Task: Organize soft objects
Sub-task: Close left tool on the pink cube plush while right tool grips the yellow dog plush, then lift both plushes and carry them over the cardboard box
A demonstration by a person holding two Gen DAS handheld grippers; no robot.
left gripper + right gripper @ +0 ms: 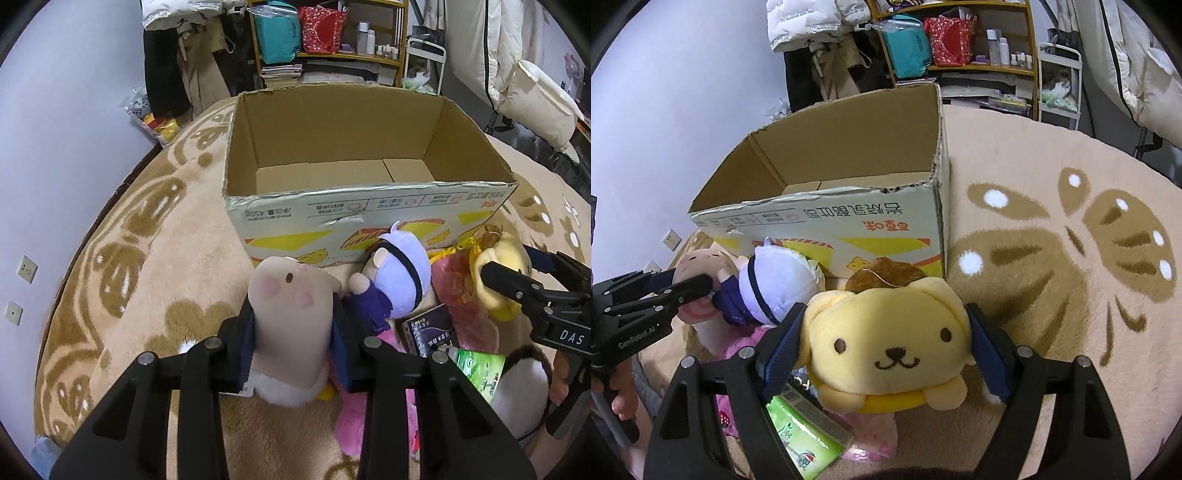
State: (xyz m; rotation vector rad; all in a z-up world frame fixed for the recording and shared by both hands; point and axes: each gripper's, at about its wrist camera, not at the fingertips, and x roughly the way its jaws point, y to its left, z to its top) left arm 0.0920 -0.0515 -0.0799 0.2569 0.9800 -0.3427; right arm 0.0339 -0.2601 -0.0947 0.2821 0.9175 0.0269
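My left gripper (293, 325) is shut on a beige plush with pink cheeks (288, 317), held upright just in front of the open cardboard box (332, 210). My right gripper (886, 332) is shut on a yellow dog plush with a brown cap (890, 339), near the box's right front corner (938, 221). The box looks empty inside. A lilac-haired doll in purple (399, 280) lies on the rug between the two plushes, also in the right wrist view (772, 284). The right gripper shows in the left wrist view (517, 288), the left gripper in the right wrist view (683, 288).
A beige rug with brown patterns (1052, 258) covers the floor. A green packet (801, 435), a dark booklet (432, 332), a pink plush (354, 417) and a pink bag (461, 295) lie near the grippers. Shelves (332, 40), hanging clothes and a wall stand behind the box.
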